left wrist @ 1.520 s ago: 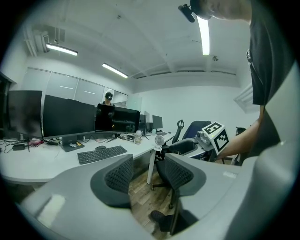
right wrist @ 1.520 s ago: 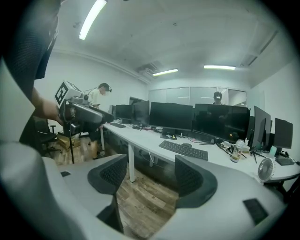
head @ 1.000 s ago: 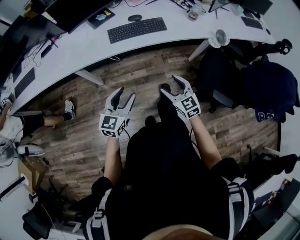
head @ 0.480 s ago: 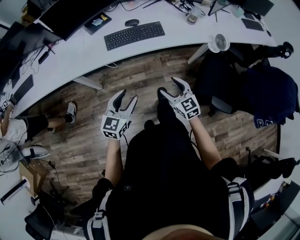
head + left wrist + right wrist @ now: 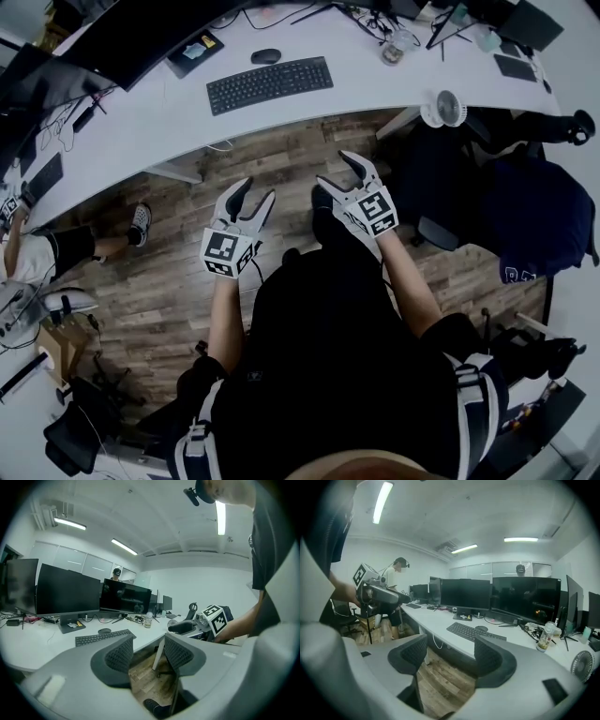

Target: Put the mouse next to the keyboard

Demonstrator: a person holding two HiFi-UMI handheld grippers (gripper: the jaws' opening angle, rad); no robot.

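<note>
In the head view, both my tools hang over the wooden floor at mid-frame, well short of the white desk that curves across the top. The left gripper and right gripper both have their fingers spread, with nothing in them. The mouse lies just above the keyboard, close to its far edge. I judge I am in the approach, with no grasp begun.

In the left gripper view, my jaws stand wide apart around bare floorboards at the lower middle. The keyboard and mouse sit left of centre, beyond the jaw tips. A bottle stands farther along the desk; I cannot tell what it holds.

In the right gripper view, the jaws are again well open and empty. The keyboard and mouse show at centre, above the gap. The bottle is at the right, its contents unclear.

Next I would carry one gripper forward over the keyboard, bring its open fingers down astride the mouse and close gently, since it looks smooth and rounded.
</note>
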